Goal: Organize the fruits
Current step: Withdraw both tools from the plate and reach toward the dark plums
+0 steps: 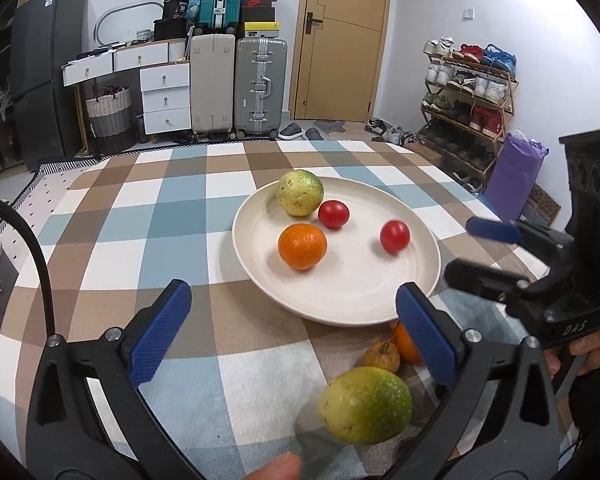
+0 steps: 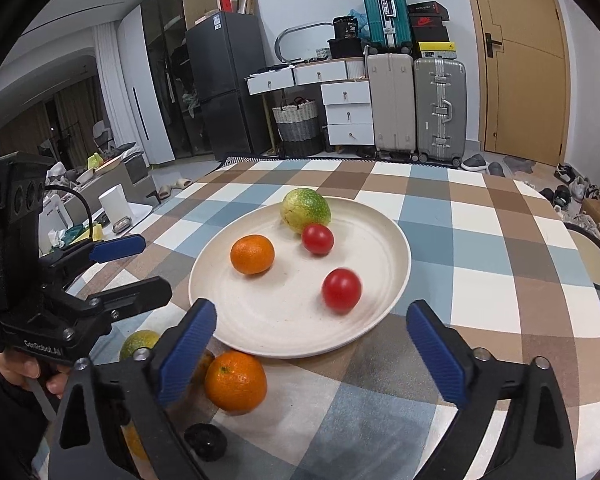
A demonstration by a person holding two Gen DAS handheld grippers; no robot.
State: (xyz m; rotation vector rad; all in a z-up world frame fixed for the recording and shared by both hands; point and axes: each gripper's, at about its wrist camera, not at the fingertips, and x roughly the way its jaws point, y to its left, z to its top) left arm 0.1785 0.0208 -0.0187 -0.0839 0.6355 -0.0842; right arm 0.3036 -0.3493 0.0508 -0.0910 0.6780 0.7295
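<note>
Left gripper and right gripper: jaws spread wide, nothing between the pads, both poised at the near rim of the plate. On the plate: an orange near its left side, a green fruit at the far edge, one tomato just beside that fruit, a second tomato toward the right. Off the plate, on the checked cloth by the near rim: another orange and a green-yellow fruit.

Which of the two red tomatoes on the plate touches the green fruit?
The farther tomato on the plate: it sits against the green fruit. The nearer tomato lies alone toward the front.
</note>
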